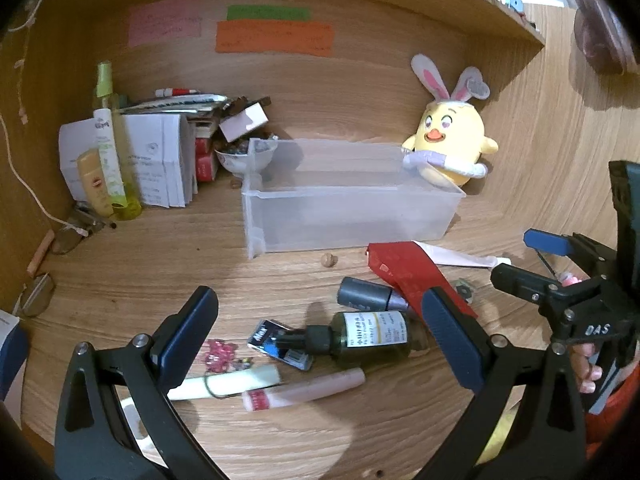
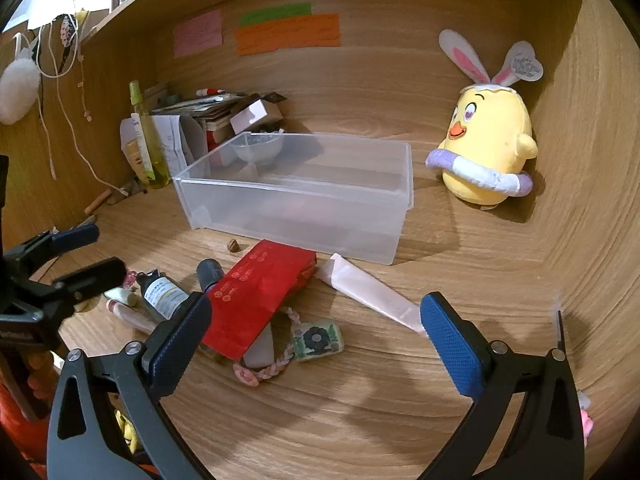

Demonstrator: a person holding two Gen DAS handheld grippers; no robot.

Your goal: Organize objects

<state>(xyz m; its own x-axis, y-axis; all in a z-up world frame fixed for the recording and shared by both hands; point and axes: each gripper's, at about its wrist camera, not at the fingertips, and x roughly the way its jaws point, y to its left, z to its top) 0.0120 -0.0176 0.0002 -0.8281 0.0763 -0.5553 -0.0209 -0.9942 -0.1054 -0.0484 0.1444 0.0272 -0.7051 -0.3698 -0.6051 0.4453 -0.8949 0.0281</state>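
A clear plastic bin (image 1: 348, 200) (image 2: 296, 196) stands empty in the middle of the wooden desk. In front of it lie a red pouch (image 1: 408, 272) (image 2: 256, 296), a pale pink tube (image 1: 460, 258) (image 2: 372, 296), a grey-capped bottle (image 1: 364, 294) (image 2: 210, 274), a green dropper bottle (image 1: 372, 334) (image 2: 162, 296), a blue sachet (image 1: 280, 344), a white stick (image 1: 232, 384) and a pink lip tube (image 1: 308, 390). My left gripper (image 1: 320, 336) (image 2: 90, 254) is open above the dropper bottle. Over a braided cord with a floral charm (image 2: 318, 338) hovers my right gripper (image 2: 316, 344) (image 1: 528, 258), open and holding nothing.
A yellow chick plush (image 1: 452, 144) (image 2: 488, 152) leans in the back right corner. Back left stand a spray bottle (image 1: 106, 140), stacked boxes and papers (image 1: 160, 160) and a small bowl (image 1: 244, 156). A small nut (image 1: 330, 259) lies by the bin. Wooden walls close in the desk.
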